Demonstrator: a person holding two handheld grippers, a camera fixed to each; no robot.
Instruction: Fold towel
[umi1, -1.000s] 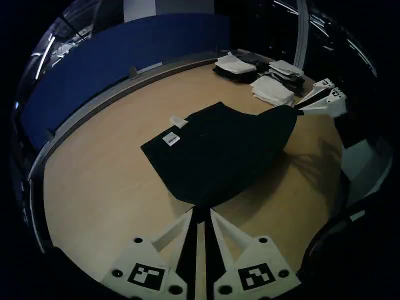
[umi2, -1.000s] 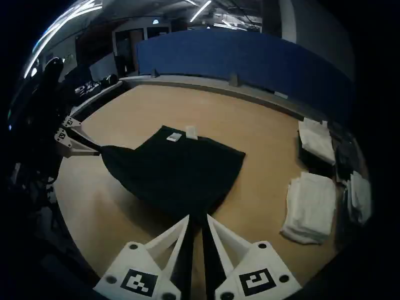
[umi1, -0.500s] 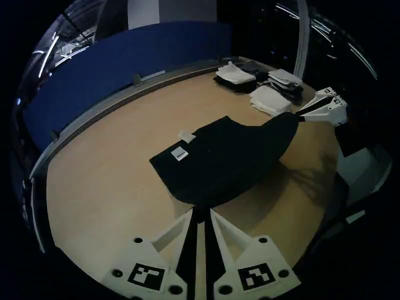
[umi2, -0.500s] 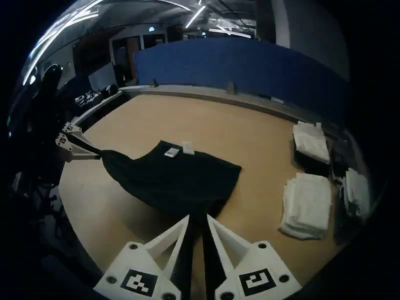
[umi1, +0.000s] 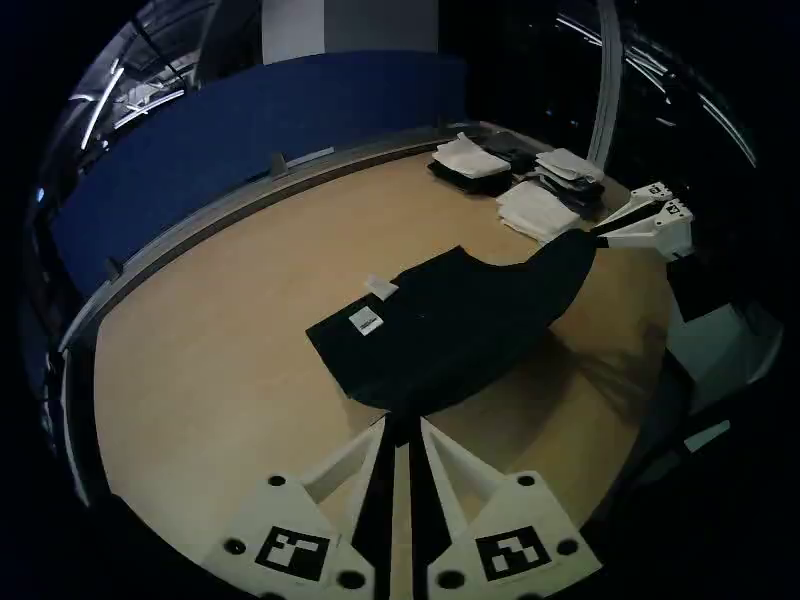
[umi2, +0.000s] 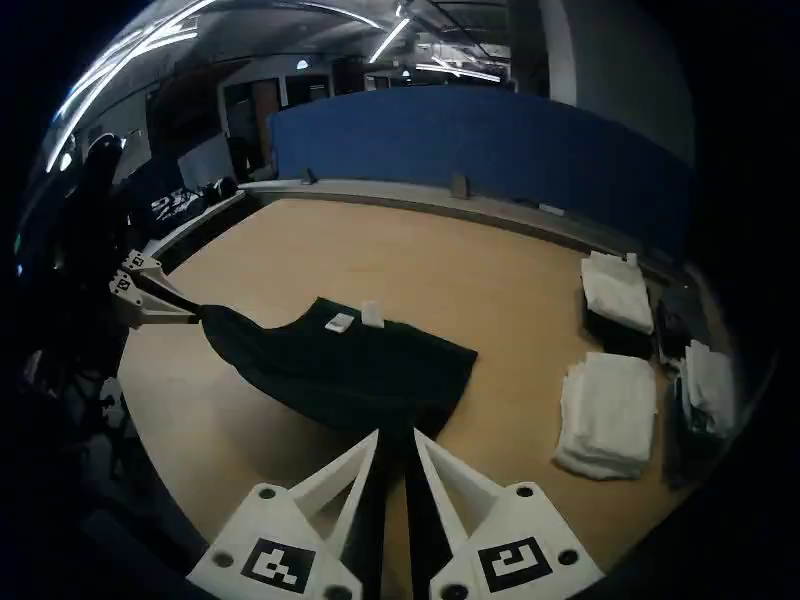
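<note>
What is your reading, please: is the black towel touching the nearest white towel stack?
Apart. The right gripper view shows a strip of bare wooden table between the black towel and the white stack.

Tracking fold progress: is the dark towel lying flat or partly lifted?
Partly lifted: left gripper and right gripper each pinch a towel corner above the table; the far edge rests there.

White left tongs (umi1: 405, 425), white right tongs (umi2: 397, 440), tapered fingers (umi1: 345, 465), black square markers (umi1: 296, 553), screw holes (umi1: 233, 547)

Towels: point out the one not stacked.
The dark towel, spread out and gripped by the left tool and right tool; the white towels sit folded in stacks.
</note>
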